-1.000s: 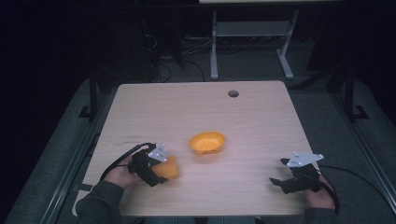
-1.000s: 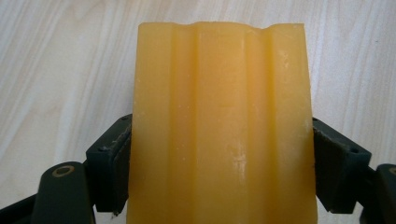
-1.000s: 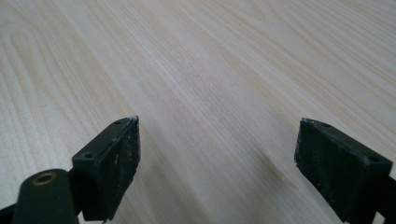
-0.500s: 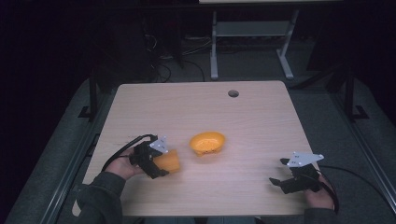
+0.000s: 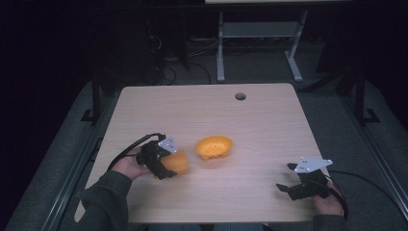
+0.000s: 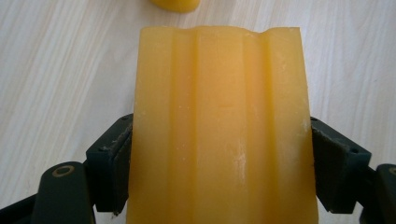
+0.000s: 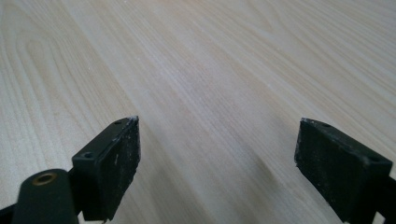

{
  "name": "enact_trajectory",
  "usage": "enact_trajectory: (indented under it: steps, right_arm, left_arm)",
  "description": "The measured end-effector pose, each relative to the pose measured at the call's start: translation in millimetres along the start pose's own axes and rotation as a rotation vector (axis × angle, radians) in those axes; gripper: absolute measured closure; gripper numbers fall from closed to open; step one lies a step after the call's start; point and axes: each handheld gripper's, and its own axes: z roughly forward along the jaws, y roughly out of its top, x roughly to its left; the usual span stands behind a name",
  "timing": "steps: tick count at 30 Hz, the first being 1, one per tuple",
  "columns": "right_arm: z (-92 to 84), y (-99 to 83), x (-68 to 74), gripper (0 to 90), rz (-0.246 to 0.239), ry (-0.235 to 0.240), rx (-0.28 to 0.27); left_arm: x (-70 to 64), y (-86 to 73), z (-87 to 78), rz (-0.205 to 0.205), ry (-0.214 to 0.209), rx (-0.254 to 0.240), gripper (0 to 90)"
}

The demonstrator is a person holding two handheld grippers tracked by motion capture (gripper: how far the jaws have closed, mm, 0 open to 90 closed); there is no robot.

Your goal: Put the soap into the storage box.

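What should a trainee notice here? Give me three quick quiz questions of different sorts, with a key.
1. True or false: the left gripper is shut on the orange block.
2. The orange bowl sits: A) in the right gripper's jaws, B) on the table, C) on the floor.
3. Fill in: the right gripper has its jaws ____.

Key: 1 true; 2 B; 3 open.
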Motion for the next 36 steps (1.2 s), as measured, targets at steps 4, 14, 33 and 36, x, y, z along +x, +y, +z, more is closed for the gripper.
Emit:
enact_trajectory:
  steps: [4,14,33,36]
  right_arm:
    - [-1.9,0.1,-0.1,13.7,0.001,-0.005,-0.006]
    - [-3.6,0.9,-0.5,13.7,0.004,-0.01,-0.021]
    - [-5.6,1.1,-0.7,13.7,0.006,-0.013,-0.036]
    - [-5.8,1.2,-0.7,13.7,0.004,-0.013,-0.034]
  left_arm:
    - [1.6,4.9,-4.9,0.008,0.004,-0.01,20.8]
    - [7.0,15.2,-10.1,0.012,-0.001,-0.021,20.8]
    - [17.1,40.2,-18.9,0.053,0.014,-0.039,20.8]
    - [18.4,47.1,-20.8,0.058,0.015,-0.054,20.9]
